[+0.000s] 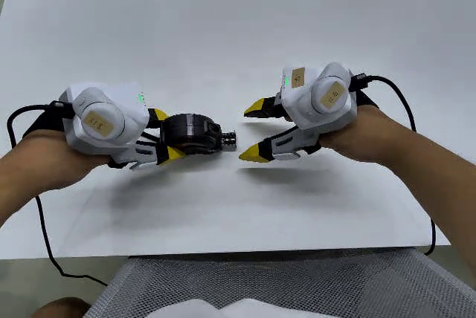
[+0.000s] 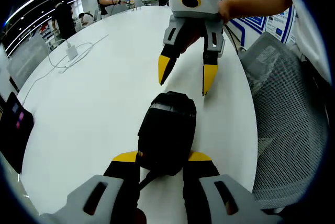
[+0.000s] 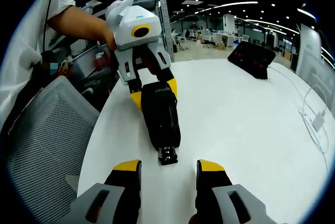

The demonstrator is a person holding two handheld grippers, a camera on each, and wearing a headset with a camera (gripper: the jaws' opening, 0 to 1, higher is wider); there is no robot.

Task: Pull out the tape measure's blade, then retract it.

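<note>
Left gripper view: tape measure (image 2: 167, 130) clamped between the near jaws.
The left gripper (image 2: 163, 157) presses its yellow-tipped jaws against the black measure's sides on the white table (image 2: 94, 103). Just beyond the blade tip (image 3: 168, 154), the right gripper (image 2: 186, 75) faces it, jaws spread wide, holding nothing.

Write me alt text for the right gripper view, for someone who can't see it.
A black tape measure, clamped at its far end by the left tongs, points its blade hook toward the camera over a white table. The right tongs rise open from the bottom edge, one yellow tip on each side of the hook and just short of it.
</note>
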